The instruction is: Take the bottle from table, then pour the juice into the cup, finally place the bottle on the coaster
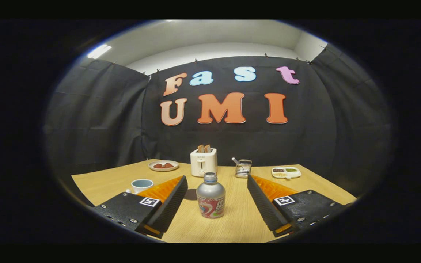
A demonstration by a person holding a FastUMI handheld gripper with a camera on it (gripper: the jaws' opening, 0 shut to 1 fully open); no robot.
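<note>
A small silver bottle (210, 199) with a colourful label and a screw cap stands upright on the wooden table (239, 223). It is between my two fingers, with a gap on each side. My gripper (216, 178) is open and touches nothing. A white cup (141, 185) with a pale blue inside stands just beyond the left finger. A dark round coaster (190, 194) lies flat beside the bottle, partly hidden by the left finger.
At the back of the table stand a white toaster (203, 162) with toast in it, a plate of red food (163, 166), a metal rack (243, 168) and a divided white dish (286, 172). Black cloth walls close the booth.
</note>
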